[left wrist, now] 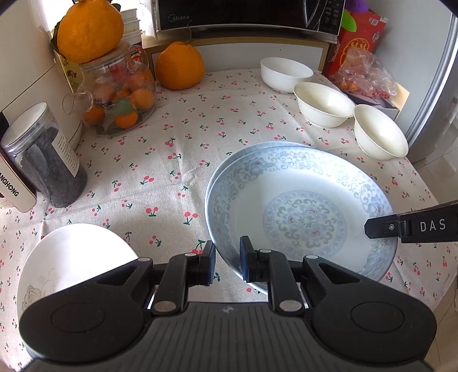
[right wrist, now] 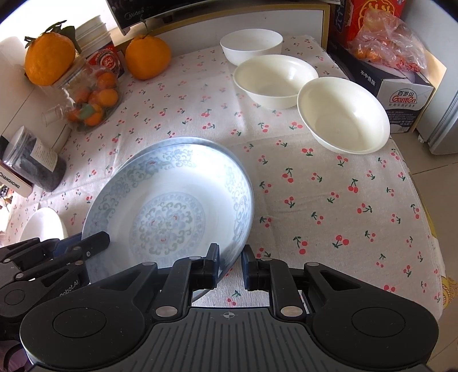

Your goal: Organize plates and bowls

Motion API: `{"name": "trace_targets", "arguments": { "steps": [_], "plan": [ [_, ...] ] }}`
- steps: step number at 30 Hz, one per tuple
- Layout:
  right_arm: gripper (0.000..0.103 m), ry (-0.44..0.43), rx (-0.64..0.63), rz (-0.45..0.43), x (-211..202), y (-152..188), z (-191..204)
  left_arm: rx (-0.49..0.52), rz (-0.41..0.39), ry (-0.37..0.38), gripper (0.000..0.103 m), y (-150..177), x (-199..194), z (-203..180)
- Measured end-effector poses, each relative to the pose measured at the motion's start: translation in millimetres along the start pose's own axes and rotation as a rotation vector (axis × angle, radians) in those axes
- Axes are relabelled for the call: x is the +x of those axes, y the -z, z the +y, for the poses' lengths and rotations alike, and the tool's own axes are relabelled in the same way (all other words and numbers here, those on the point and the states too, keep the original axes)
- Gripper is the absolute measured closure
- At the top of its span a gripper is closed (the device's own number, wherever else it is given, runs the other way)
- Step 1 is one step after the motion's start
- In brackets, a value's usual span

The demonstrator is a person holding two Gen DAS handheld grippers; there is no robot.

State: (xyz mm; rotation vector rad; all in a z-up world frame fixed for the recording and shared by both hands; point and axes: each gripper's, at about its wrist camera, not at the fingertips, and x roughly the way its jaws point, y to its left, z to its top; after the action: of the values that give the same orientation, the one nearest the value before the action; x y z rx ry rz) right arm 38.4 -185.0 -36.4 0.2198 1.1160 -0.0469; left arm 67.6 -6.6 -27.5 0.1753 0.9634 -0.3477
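Observation:
A blue-patterned plate (left wrist: pixel 300 206) is held over a second like plate whose rim (left wrist: pixel 257 147) shows behind it. My left gripper (left wrist: pixel 227 261) straddles the top plate's near-left rim, one finger inside and one outside. My right gripper (right wrist: pixel 230 264) straddles its right rim (right wrist: pixel 243 200) the same way, and its finger (left wrist: pixel 380 227) shows in the left wrist view. The jaws stand narrowly apart with the rim between them. Three white bowls (right wrist: pixel 252 47) (right wrist: pixel 276 80) (right wrist: pixel 343 114) stand in a row at the back right. A white plate (left wrist: pixel 74 263) lies at the near left.
The cherry-print tablecloth (right wrist: pixel 329 206) covers the table. A glass jar of oranges (left wrist: pixel 120 97), a dark jar (left wrist: pixel 45 160) and a large orange (left wrist: pixel 180 65) stand at the left and back. Boxes and a bag (right wrist: pixel 386 48) crowd the back right corner. A microwave (left wrist: pixel 249 14) sits behind.

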Motion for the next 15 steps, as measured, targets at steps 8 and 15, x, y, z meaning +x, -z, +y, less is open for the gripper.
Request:
{"name": "trace_targets", "arguments": {
  "steps": [8,15],
  "plan": [
    [0.084,0.012,-0.033,0.003,-0.4,1.5,2.5,0.045,-0.014,-0.032,0.086,1.3,-1.7,-5.7],
    [0.083,0.02,-0.049,0.001,-0.9,2.1,4.7,0.057,-0.017,-0.047,0.086,0.2,0.1,-8.1]
  ]
}}
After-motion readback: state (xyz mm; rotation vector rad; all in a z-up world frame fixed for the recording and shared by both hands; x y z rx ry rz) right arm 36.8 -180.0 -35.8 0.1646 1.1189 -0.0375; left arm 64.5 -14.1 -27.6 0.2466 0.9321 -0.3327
